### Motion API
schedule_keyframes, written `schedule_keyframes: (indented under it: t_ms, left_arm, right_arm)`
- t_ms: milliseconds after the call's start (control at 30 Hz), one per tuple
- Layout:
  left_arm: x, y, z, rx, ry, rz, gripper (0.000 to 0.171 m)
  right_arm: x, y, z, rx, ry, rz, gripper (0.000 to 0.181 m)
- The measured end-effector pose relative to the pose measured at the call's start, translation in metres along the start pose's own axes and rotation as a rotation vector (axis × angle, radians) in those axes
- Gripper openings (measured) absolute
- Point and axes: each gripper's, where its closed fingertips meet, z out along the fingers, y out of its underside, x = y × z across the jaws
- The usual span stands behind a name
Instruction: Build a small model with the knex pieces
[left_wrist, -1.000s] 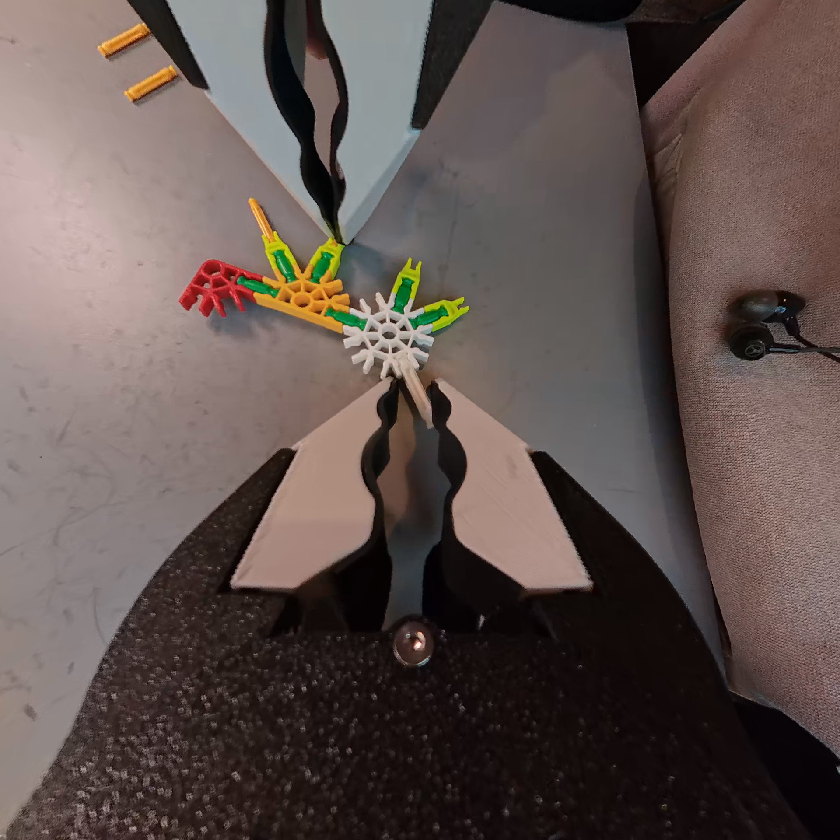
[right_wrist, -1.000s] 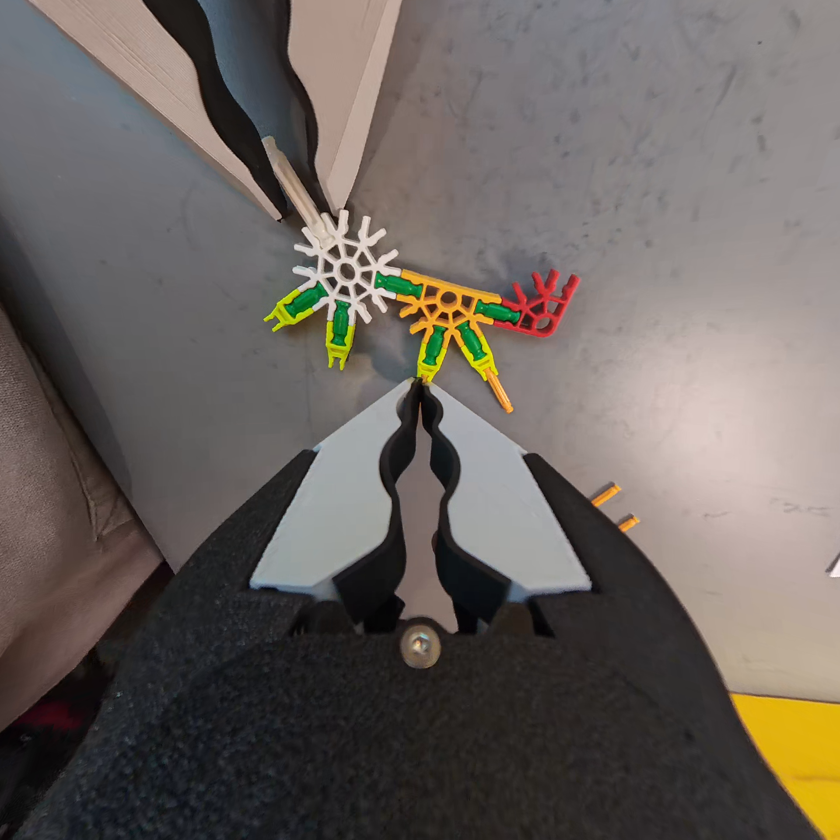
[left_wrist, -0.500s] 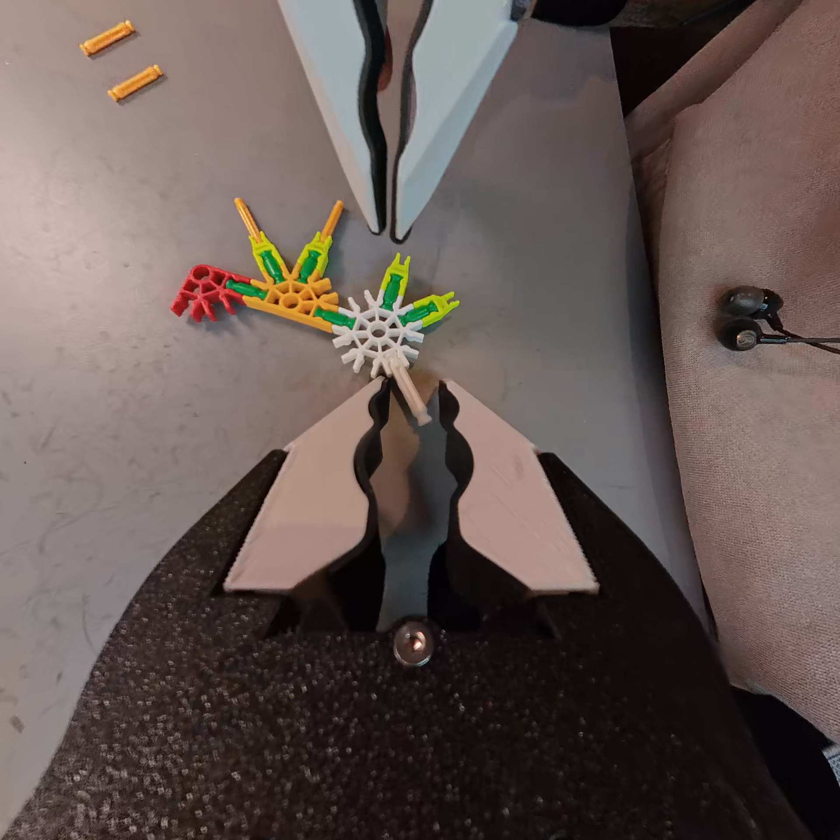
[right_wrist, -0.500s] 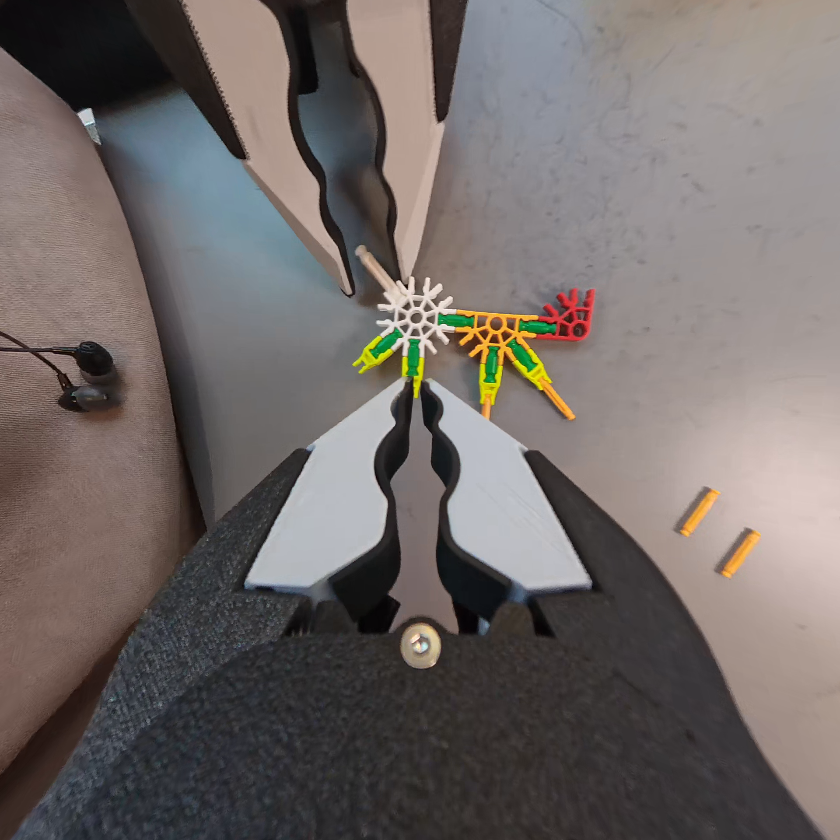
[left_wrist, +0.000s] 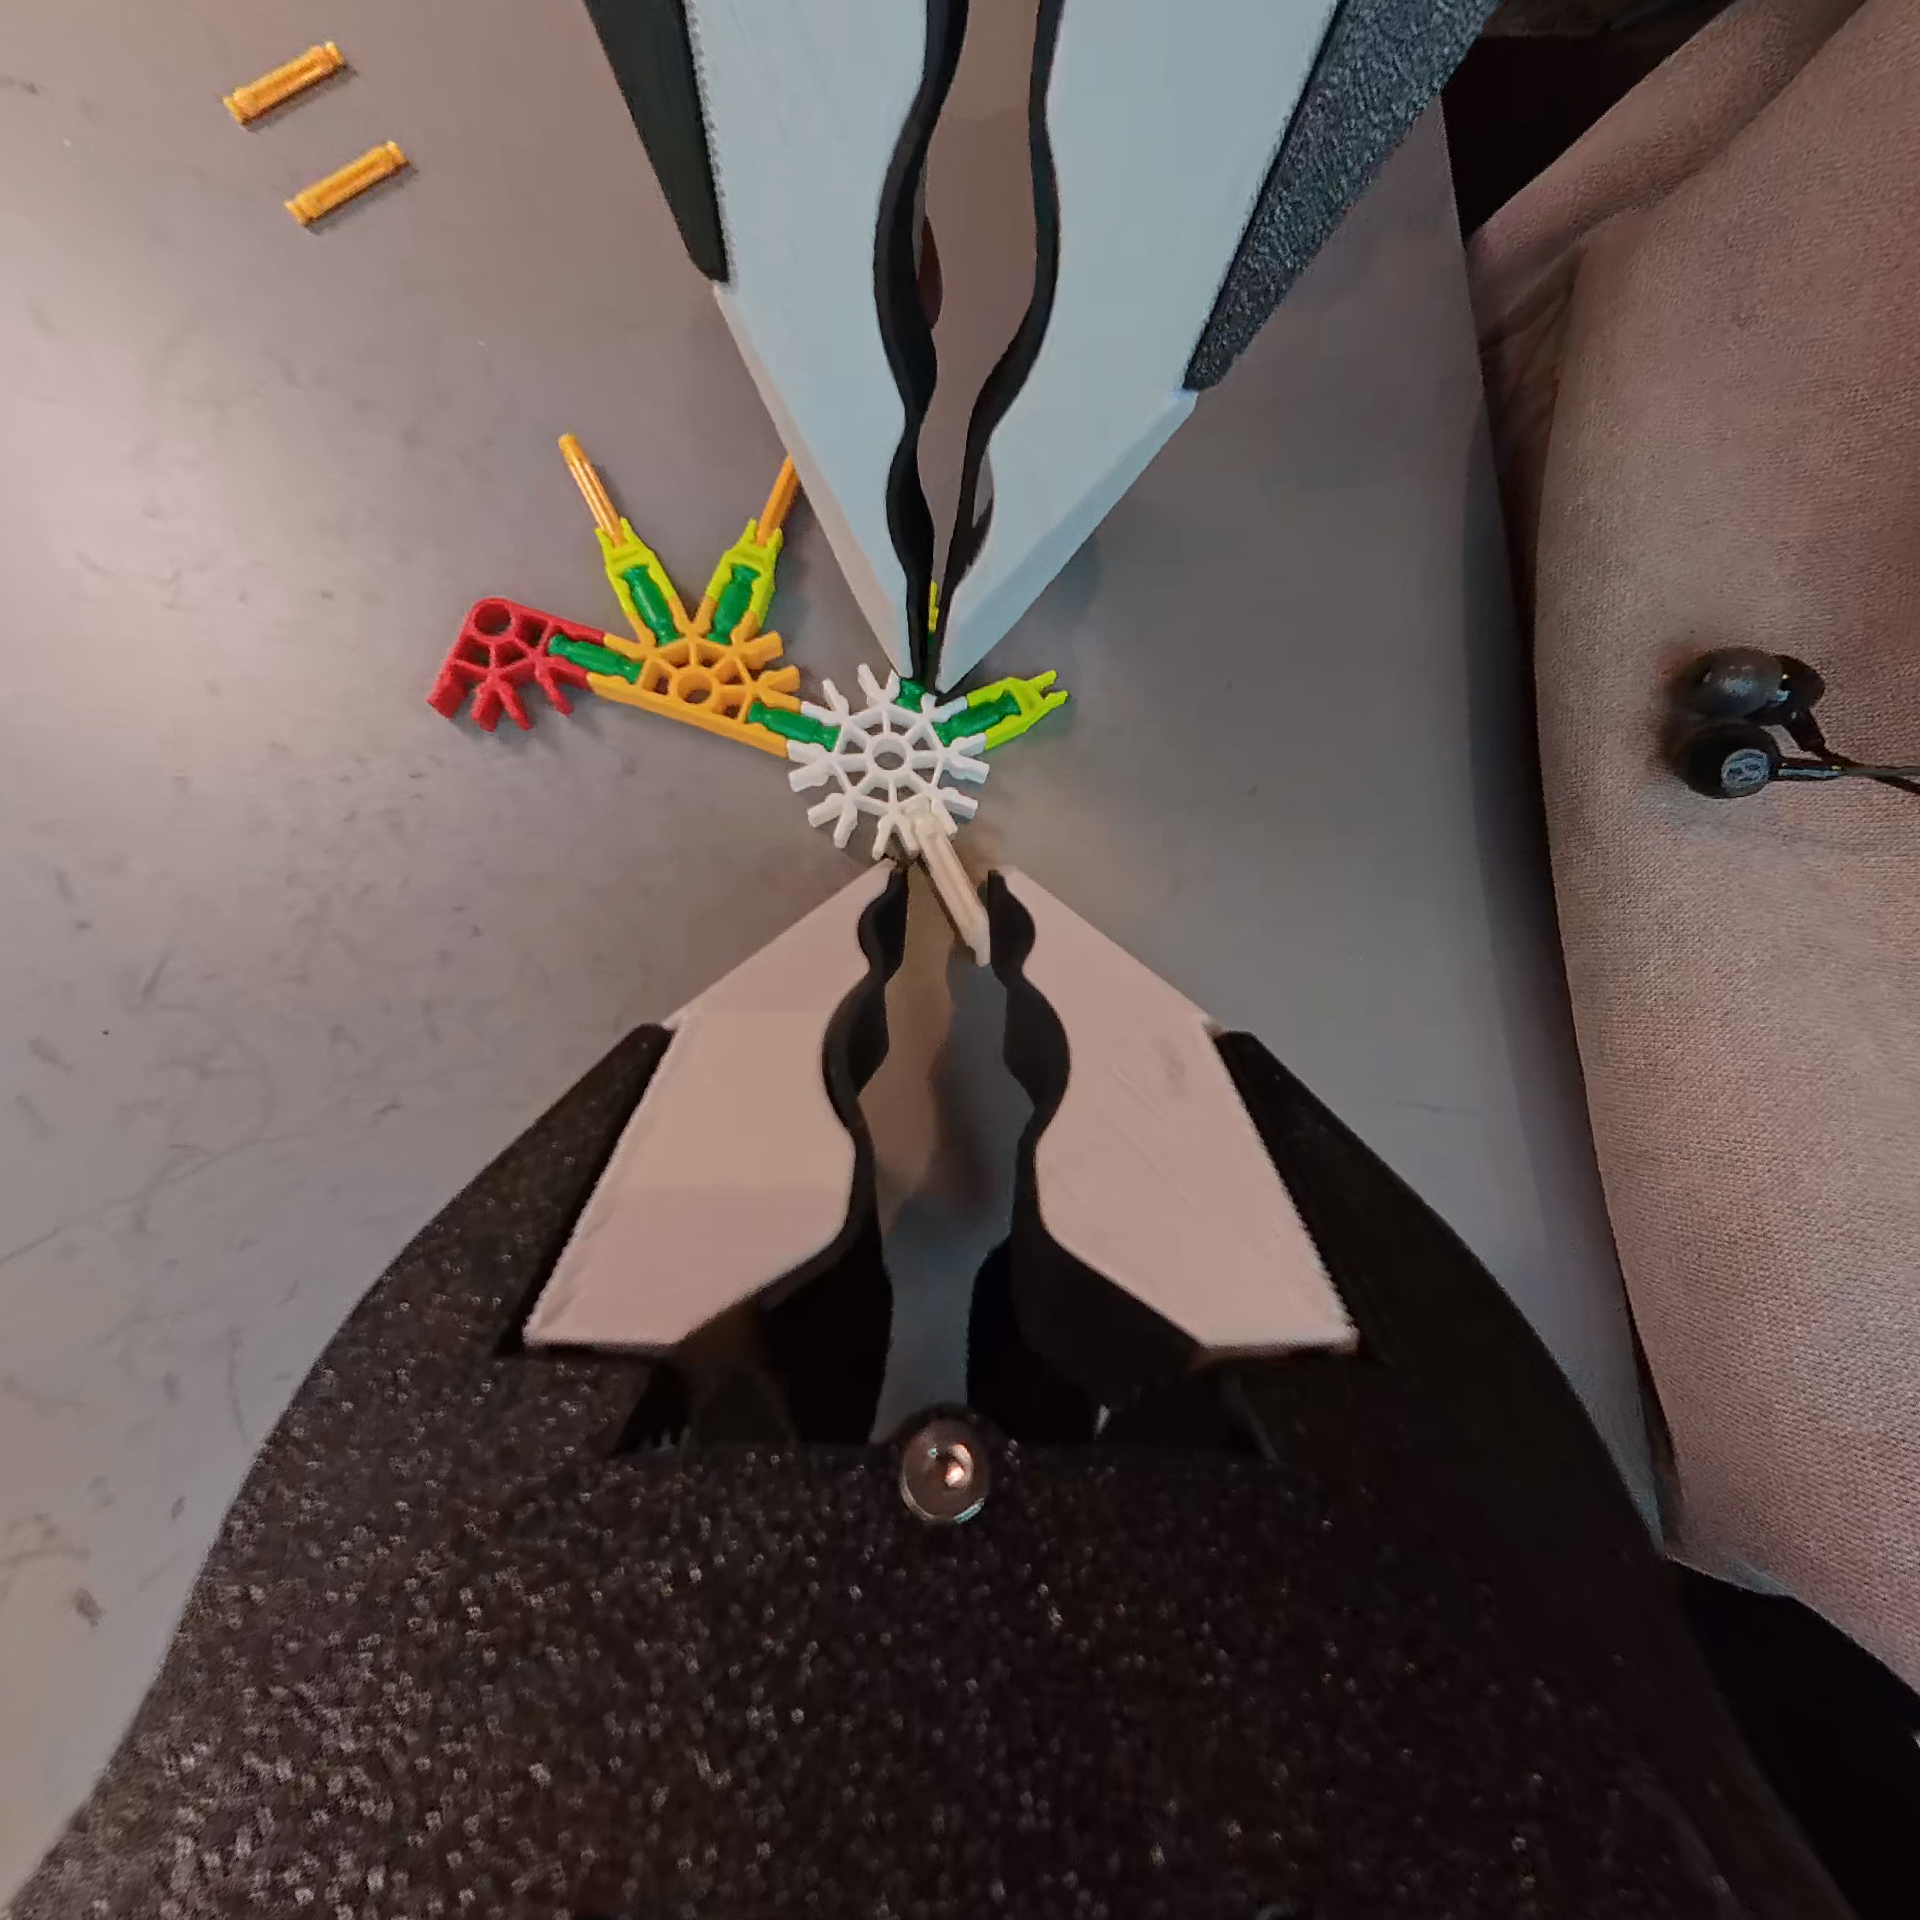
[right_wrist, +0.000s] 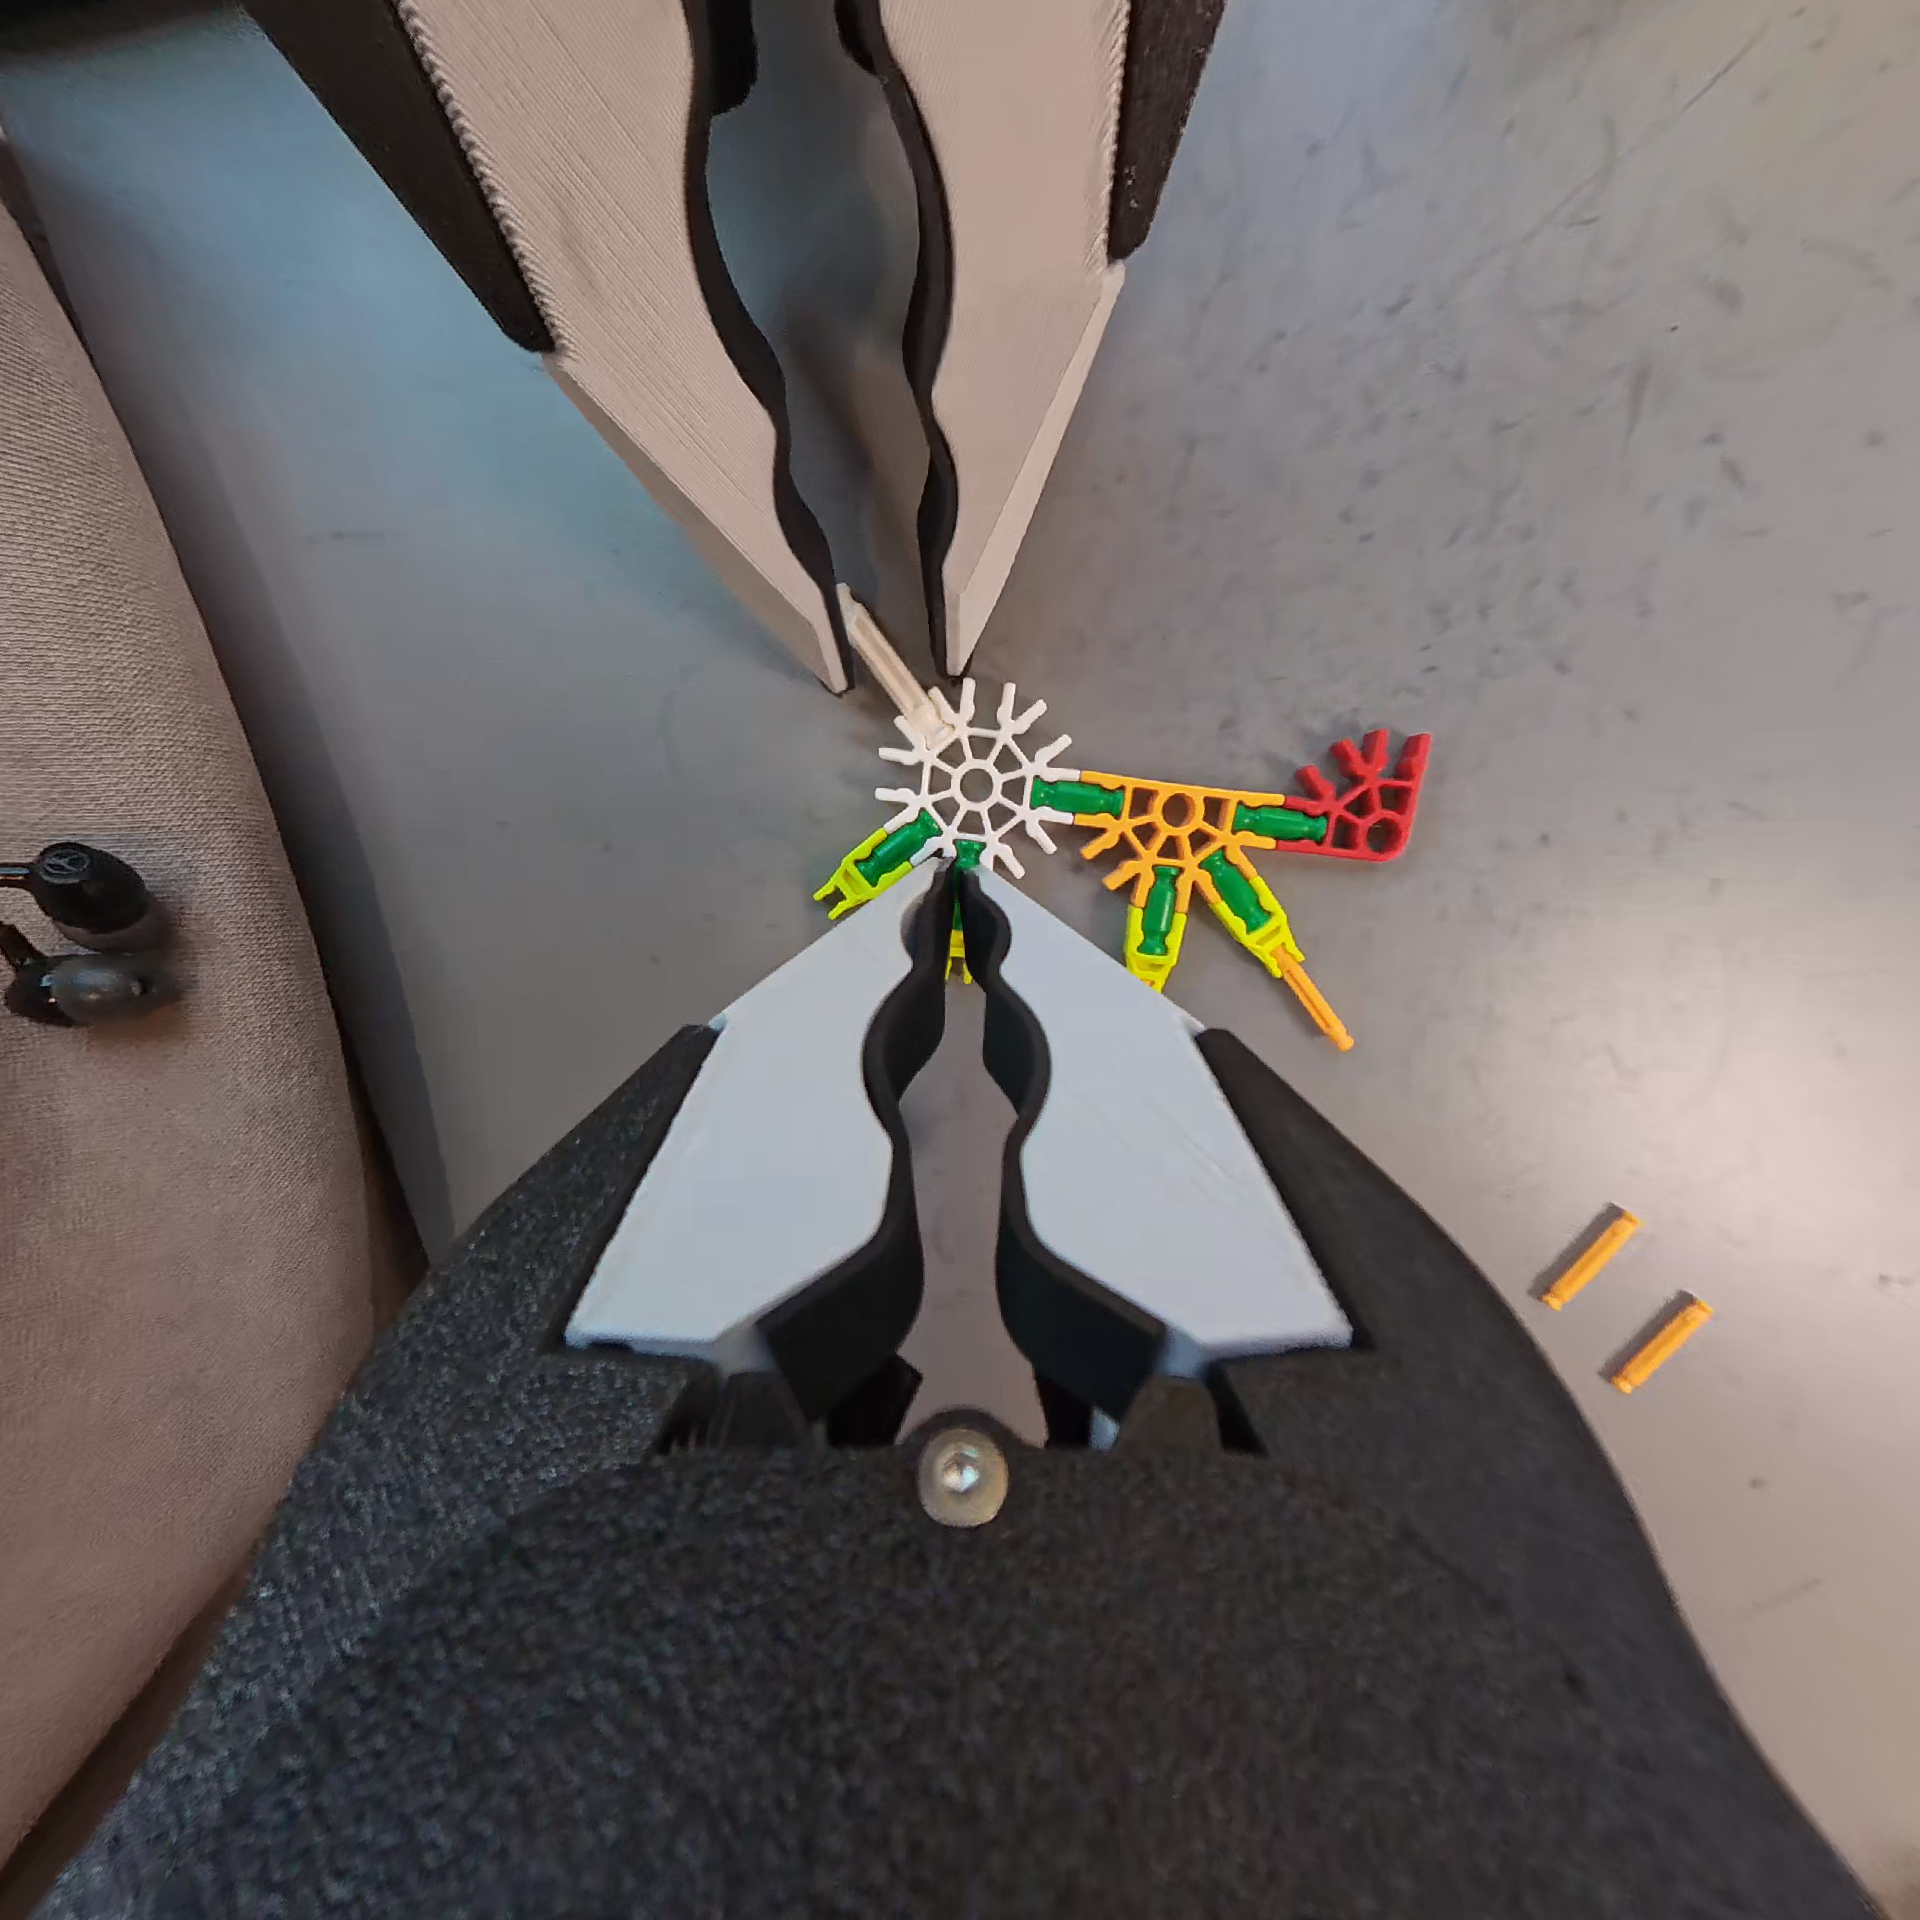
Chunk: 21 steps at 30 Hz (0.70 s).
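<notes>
Plastic toy (left_wrist: 727, 686), right gripper (right_wrist: 956, 883) pinching (left gripper (left_wrist: 940, 883) open)

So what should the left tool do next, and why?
Probably close the left tool on the white rod. The rod sits between its open fingers, not yet gripped, sticking out of the white wheel. The right tool looks shut on the green-and-yellow piece on the wheel's opposite side, so both sides would then be held.
</notes>
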Motion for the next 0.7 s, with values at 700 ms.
schedule_keyframes:
  t_ms: [700]
  left_arm:
    - [-0.019,-0.018,0.007,0.075,-0.112,-0.033,0.007]
  right_arm:
    - [-0.001,0.004,-0.011,0.131,-0.033,0.077,0.002]
